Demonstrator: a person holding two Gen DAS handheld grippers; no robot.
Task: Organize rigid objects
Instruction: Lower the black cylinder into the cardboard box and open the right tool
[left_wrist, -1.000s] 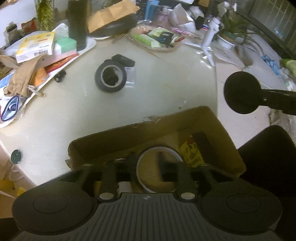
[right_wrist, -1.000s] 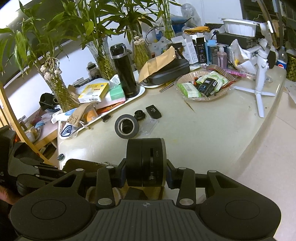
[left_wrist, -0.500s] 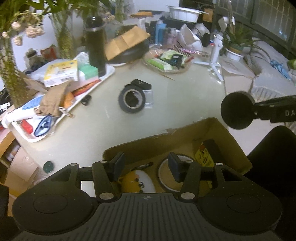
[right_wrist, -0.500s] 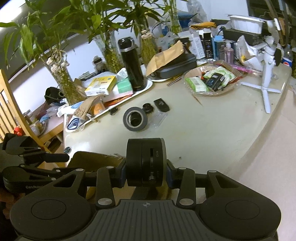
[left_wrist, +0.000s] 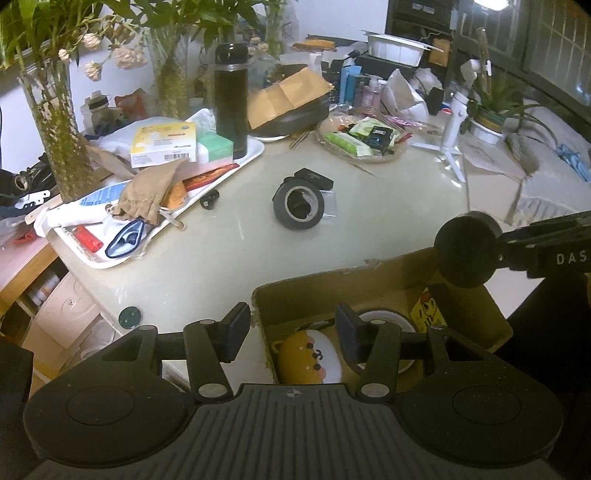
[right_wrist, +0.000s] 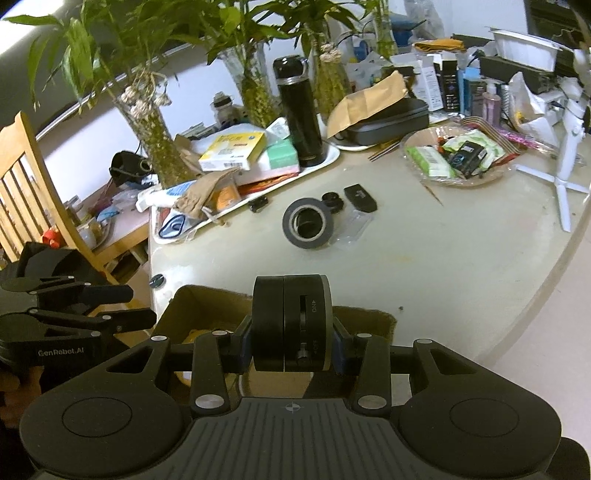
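left tool (left_wrist: 291, 332) empty now (tape (left_wrist: 384, 321) boxed)

Both wrist cameras looked steeply down from close above the cardboard box (left_wrist: 384, 280) (left one further left), facing the cluttered table (right_wrist: 443, 258); both caught the tape roll (left_wrist: 298, 202).

Bare tabletop (left_wrist: 207, 254) between cardboard box (left_wrist: 332, 282) and black tape roll (left_wrist: 298, 202): open passage. Cluttered tray (left_wrist: 240, 162) bounds left side, snack basket (right_wrist: 458, 158) and white tripod (right_wrist: 565, 162) bound far right. Box interior crowded: yellow case (left_wrist: 308, 356), tape ring (left_wrist: 384, 319).
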